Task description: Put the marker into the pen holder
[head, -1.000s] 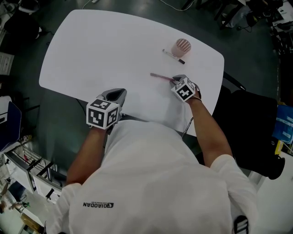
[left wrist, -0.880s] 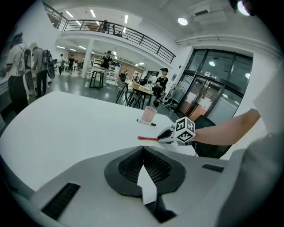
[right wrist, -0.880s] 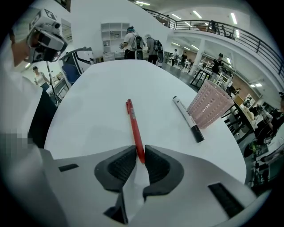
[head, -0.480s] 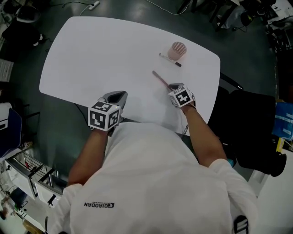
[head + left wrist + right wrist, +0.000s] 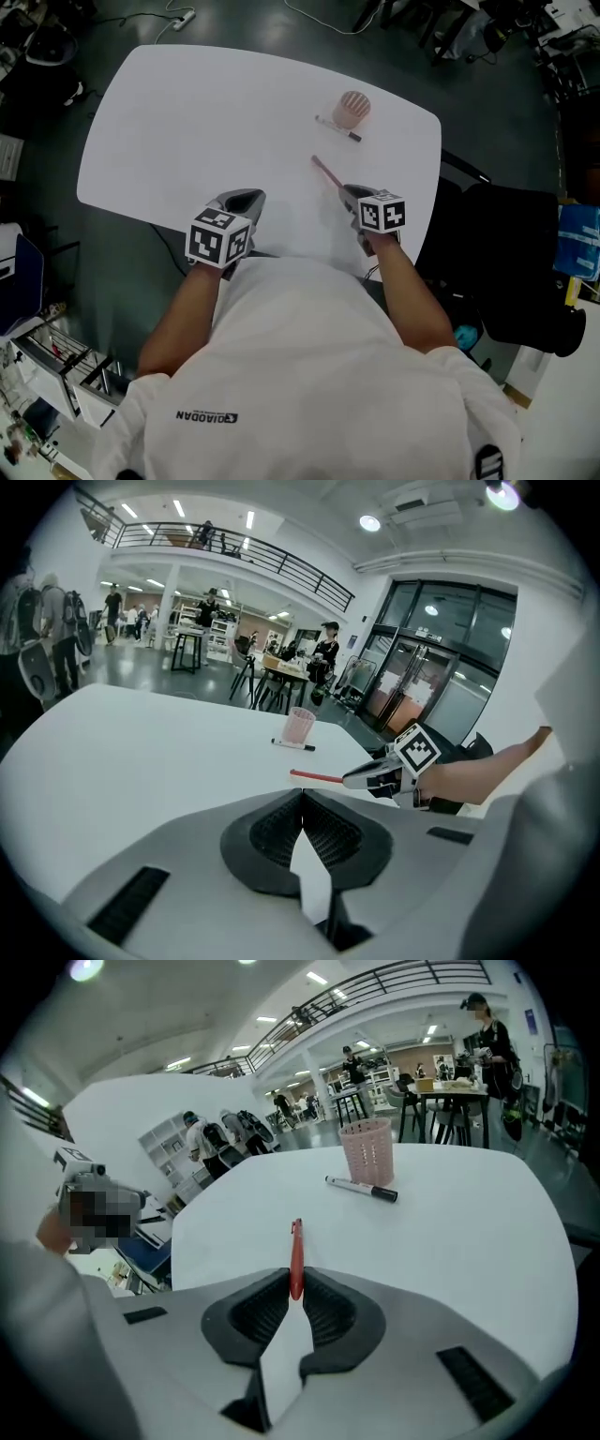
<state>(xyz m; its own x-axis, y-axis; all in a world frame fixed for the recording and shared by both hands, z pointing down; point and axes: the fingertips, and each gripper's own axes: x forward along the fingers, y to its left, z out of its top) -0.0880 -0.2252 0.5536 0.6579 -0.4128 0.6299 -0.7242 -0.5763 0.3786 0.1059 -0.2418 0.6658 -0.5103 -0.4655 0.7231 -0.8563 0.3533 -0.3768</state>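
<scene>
Table, white, seen from above. Nearest, well short of the pink pen holder, the left gripper is clenched on nothing. The right gripper clamps a red pen pointing toward the holder. A white marker lies flat just before the holder.

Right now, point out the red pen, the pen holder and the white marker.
red pen (image 5: 296,1258): right gripper view, middle of its shaft.
pen holder (image 5: 366,1152): right gripper view, middle of its pink mesh wall.
white marker (image 5: 352,1185): right gripper view, white barrel.
</scene>
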